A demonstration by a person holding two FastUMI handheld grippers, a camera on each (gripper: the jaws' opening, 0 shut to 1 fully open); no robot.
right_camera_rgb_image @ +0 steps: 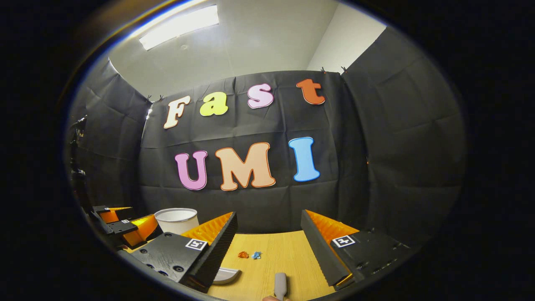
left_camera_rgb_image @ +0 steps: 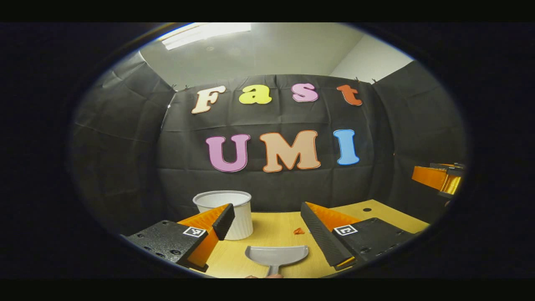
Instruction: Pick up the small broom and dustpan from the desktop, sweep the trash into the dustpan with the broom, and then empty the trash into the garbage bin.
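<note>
Between the left gripper's (left_camera_rgb_image: 265, 228) spread, empty fingers lies the grey dustpan (left_camera_rgb_image: 276, 254); the right gripper (right_camera_rgb_image: 269, 236), likewise released, frames a grey handle (right_camera_rgb_image: 280, 285) and trash scraps (right_camera_rgb_image: 249, 254).

My right gripper (right_camera_rgb_image: 269, 251) hangs above the wooden desktop (right_camera_rgb_image: 288, 251), jaws spread wide and empty. Two scraps of trash (right_camera_rgb_image: 249, 254) lie between them, a grey handle (right_camera_rgb_image: 280, 285) nearer. My left gripper (right_camera_rgb_image: 125, 228) shows at left, beside the white garbage bin (right_camera_rgb_image: 175, 219).
</note>
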